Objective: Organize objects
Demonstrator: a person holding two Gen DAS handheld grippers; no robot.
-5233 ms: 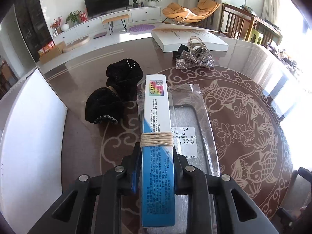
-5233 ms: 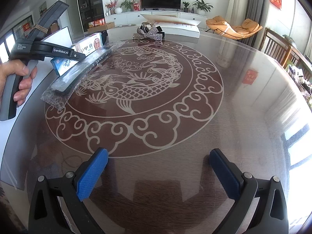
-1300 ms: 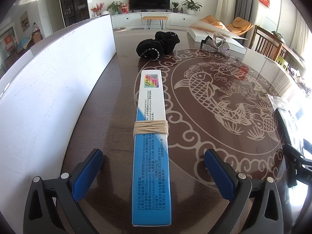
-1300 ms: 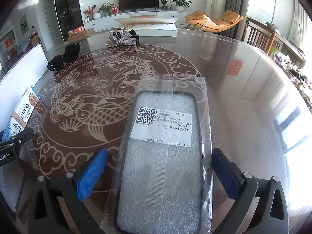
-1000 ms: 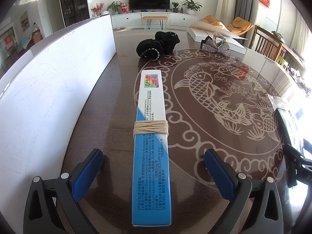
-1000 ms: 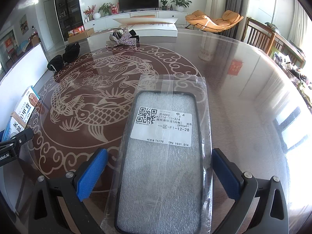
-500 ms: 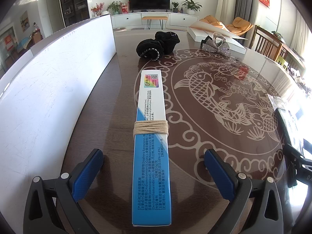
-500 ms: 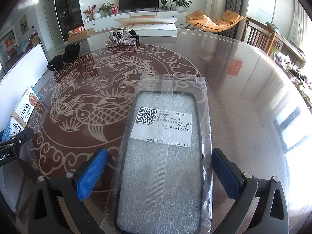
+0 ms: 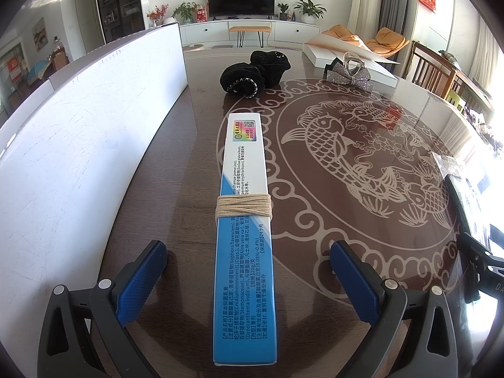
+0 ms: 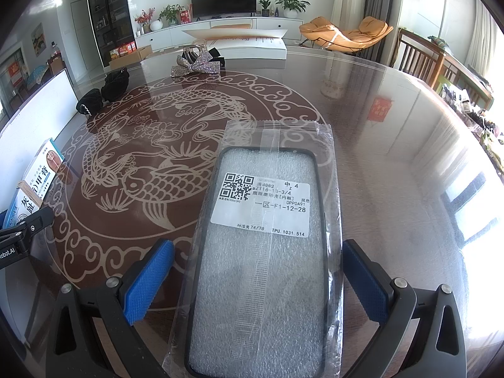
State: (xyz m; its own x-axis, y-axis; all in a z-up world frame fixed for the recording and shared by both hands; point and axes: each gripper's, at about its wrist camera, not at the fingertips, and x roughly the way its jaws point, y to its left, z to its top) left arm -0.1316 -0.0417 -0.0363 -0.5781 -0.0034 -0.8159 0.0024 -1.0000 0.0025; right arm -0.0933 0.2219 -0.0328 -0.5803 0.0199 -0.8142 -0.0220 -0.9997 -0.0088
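Presently the blue carton lies flat on the worktop, long axis running straight out between the left gripper jaws, which stand wide and clear of both its sides. Likewise the bagged phone case lies lengthwise between the right gripper jaws, equally wide apart and holding nothing; each item is nearer its own hand.

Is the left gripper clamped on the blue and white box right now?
No. The left gripper is open, its blue pads standing well apart on either side of the blue and white box, which lies on the table untouched.
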